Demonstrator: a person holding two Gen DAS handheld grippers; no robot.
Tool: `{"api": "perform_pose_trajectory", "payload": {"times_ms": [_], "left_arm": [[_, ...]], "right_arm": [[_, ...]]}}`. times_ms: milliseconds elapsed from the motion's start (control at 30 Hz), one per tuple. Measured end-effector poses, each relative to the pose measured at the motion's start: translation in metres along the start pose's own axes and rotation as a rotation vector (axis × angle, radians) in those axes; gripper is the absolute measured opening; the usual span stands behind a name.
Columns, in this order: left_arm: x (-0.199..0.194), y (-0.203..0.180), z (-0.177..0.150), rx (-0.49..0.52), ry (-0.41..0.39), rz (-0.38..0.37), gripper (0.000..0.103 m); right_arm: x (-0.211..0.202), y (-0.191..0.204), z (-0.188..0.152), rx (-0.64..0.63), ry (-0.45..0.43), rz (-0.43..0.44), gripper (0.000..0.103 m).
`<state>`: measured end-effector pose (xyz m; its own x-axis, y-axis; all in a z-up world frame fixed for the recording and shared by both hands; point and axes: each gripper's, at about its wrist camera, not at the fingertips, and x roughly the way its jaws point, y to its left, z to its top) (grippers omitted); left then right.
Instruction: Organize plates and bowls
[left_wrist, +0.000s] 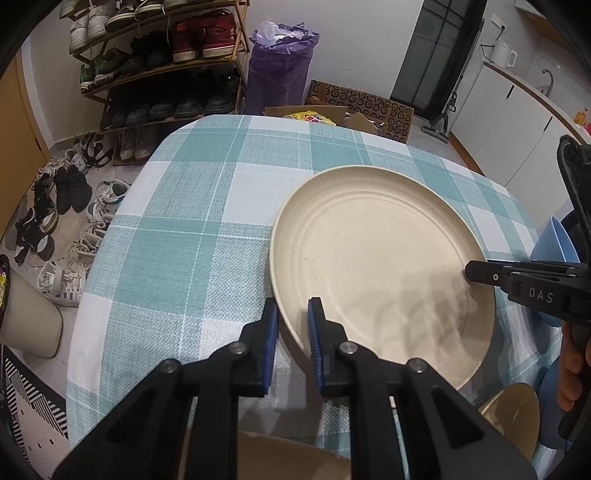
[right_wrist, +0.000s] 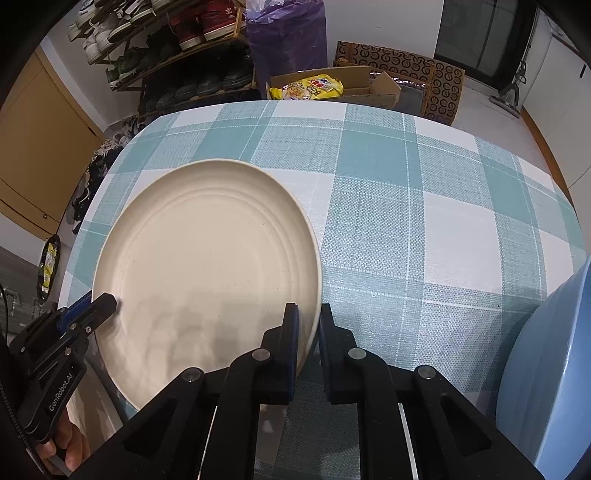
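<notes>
I have both tongs pinching the cream plate by its rim: the left tongs clamp the near-left edge, the right tongs the near-right edge, one finger above and one below on each side. The plate sits near the middle of the checked bench, its near edge apparently just raised. Risk one — uneven lifting would twist the rim out of one grip, since each hold covers only a narrow strip of smooth edge. Risk two — the blue bowl stands just beside the right tongs, and a sideways swing could knock it.
</notes>
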<state>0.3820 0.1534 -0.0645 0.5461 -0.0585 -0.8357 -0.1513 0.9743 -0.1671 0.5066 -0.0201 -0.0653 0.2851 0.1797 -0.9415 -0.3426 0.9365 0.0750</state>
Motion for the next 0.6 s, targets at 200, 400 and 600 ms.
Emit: {"api": "perform_pose_trajectory", "payload": {"times_ms": [200,400,600], "left_arm": [[-0.006,-0.002,0.001,0.001,-0.015,-0.005,0.013],[-0.014,-0.005,0.0,0.002,-0.029,-0.006,0.013],[-0.027,-0.007,-0.001,0.003,-0.048,-0.004,0.013]], "right_arm": [[-0.005,-0.002,-0.002,0.004,-0.009,-0.004,0.011],[-0.013,-0.001,-0.004,0.002,-0.024,-0.005,0.011],[-0.025,0.001,-0.008,0.002,-0.04,-0.001,0.011]]}}
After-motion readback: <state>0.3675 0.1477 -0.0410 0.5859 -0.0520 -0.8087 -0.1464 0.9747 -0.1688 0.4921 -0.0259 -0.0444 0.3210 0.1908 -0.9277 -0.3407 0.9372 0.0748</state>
